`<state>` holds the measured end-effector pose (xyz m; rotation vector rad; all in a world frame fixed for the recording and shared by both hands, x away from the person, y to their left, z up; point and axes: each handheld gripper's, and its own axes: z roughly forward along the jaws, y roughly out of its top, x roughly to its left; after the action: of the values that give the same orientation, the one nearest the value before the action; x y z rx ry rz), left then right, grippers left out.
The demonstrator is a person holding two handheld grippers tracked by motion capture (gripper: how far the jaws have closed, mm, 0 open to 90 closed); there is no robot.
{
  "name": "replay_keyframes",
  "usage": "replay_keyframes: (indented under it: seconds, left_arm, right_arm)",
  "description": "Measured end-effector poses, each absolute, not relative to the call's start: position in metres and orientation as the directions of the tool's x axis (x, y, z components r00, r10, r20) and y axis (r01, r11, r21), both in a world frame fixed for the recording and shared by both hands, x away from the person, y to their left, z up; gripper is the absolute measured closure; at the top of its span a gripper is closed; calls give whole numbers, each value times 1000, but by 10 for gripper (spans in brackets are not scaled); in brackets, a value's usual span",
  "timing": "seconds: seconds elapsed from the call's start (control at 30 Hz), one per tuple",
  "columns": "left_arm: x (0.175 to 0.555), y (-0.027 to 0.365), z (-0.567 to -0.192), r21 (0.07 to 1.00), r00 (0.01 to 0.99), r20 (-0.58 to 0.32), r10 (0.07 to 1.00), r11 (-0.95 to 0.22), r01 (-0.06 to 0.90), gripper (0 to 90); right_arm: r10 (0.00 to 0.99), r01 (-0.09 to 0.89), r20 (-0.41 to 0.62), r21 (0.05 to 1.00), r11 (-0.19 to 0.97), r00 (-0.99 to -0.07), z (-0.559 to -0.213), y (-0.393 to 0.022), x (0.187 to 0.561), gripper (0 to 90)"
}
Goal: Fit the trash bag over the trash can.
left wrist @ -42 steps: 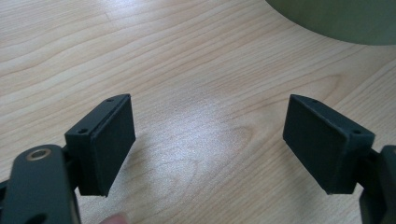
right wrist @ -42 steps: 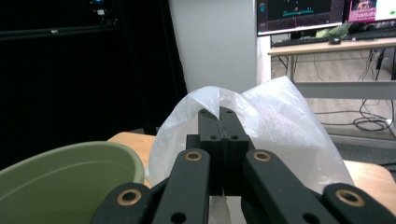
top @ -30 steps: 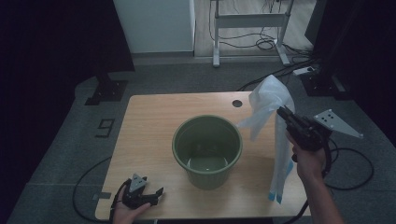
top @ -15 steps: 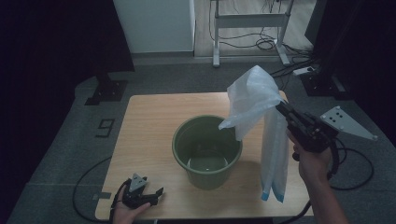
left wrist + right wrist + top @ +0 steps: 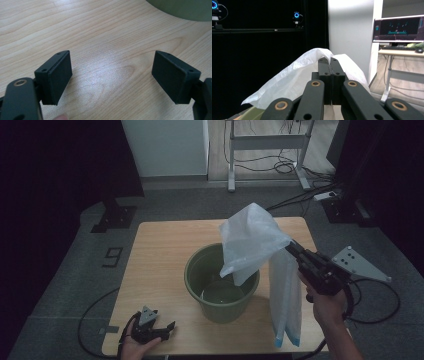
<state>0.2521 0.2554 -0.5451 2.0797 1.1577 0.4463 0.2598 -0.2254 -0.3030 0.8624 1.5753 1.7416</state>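
Wooden table [image 5: 160, 250] on grey floor [image 5: 65, 285]; white cabinet [image 5: 165, 145] and metal desk frame [image 5: 267, 142] behind; monitor [image 5: 398, 27] lit.

Both grippers are black: the right gripper [image 5: 291, 246] carries a grey three-cornered plate with dark holes, brass-coloured rivets on its links, and a black cable.

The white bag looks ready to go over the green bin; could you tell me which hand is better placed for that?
Right, probably. The right gripper is shut on the white bag, lifted above the green bin. The left gripper rests open at the table's near edge.
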Motion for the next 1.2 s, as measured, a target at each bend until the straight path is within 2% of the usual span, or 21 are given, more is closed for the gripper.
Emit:
replay_keyframes:
  seconds: [0.2, 0.57, 0.77, 1.0, 1.2]
  left_arm:
    - [252, 255, -545, 720, 540, -37, 841, -353, 598, 166]
    - [252, 256, -545, 721, 540, -34, 841, -353, 596, 167]
    - [252, 258, -545, 724, 536, -35, 844, -348, 595, 167]
    - [252, 257, -545, 720, 539, -33, 842, -354, 597, 167]
    - [252, 254, -546, 716, 541, -31, 840, -359, 599, 167]
  right_arm:
    - [796, 10, 83, 995, -96, -600, -319, -223, 261, 890]
    - [763, 58, 49, 998, -15, -645, -348, -196, 261, 890]
    - [749, 40, 27, 999, -1, -662, -350, -190, 251, 889]
    - [756, 16, 28, 1000, -24, -654, -348, -207, 234, 890]
    - [747, 43, 39, 999, -14, -664, -354, -203, 240, 889]
